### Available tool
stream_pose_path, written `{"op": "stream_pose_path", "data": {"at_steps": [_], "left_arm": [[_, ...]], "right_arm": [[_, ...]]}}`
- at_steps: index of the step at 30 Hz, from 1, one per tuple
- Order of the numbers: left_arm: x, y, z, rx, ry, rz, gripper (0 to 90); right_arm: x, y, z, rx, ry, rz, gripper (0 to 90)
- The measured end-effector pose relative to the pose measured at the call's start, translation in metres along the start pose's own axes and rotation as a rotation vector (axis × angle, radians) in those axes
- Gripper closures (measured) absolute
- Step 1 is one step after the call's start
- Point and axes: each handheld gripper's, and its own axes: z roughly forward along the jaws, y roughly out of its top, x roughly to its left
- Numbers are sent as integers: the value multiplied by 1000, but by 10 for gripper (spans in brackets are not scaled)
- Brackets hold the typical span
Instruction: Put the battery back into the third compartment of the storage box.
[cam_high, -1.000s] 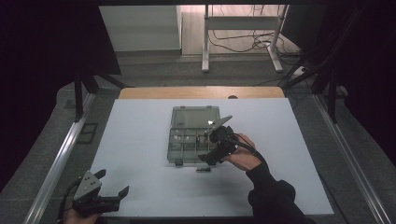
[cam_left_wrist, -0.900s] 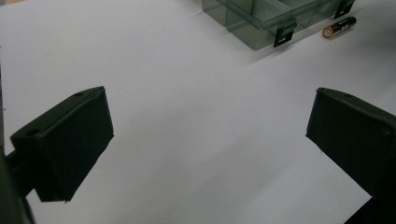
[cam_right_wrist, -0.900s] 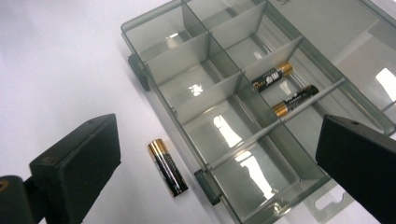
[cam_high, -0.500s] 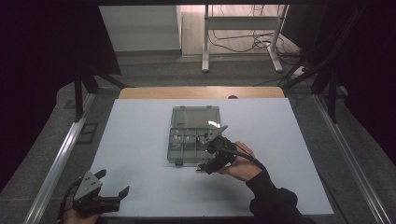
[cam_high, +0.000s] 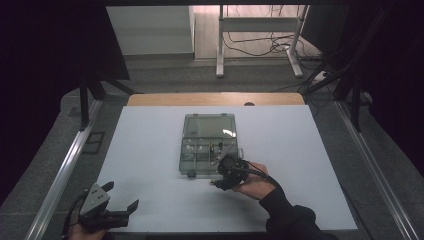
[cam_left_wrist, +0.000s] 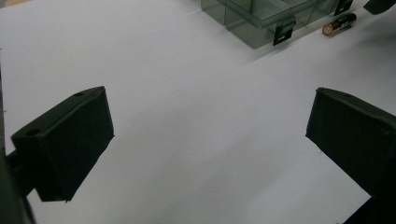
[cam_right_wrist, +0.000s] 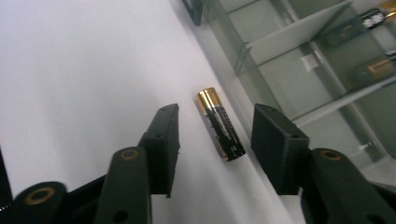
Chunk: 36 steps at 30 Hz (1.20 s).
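down at the near edge of the clear compartment box (cam_high: 209, 145), the right gripper (cam_right_wrist: 212, 140) straddles a battery (cam_right_wrist: 220, 124) that lies flat on the white table (cam_high: 150, 150), just beside the box's front wall. its fingers (cam_right_wrist: 163, 140) have just been closing and now stand narrow on either side of the battery, with a gap on both sides, so nothing is gripped. in the high view the right hand (cam_high: 255, 182) holds that gripper low over the table at the box's front right corner. meanwhile the left gripper (cam_high: 112, 200) rests at the near left corner of the table, well apart from the box, fingers (cam_left_wrist: 70, 140) spread wide with bare table between them.
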Motion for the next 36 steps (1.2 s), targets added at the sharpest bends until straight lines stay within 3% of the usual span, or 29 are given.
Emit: {"op": "stream_pose_path", "data": {"at_steps": [7, 10, 13, 16, 23, 36], "left_arm": [[0, 0, 0, 1, -1, 2, 12], [0, 0, 0, 1, -1, 2, 12], [0, 0, 0, 2, -1, 6, 13], [0, 0, 0, 3, -1, 7, 13], [-1, 0, 0, 2, -2, 8, 14], [0, 0, 0, 3, -5, 4, 14]], "right_arm": [[0, 2, 15, 36, -29, -49, 581], [1, 3, 22, 46, -25, -48, 614], [3, 2, 28, 89, -35, -63, 671], [1, 1, 27, 78, 10, -51, 761], [1, 0, 26, 66, 8, -43, 764], [-1, 1, 9, 0, 21, 3, 764]]}}
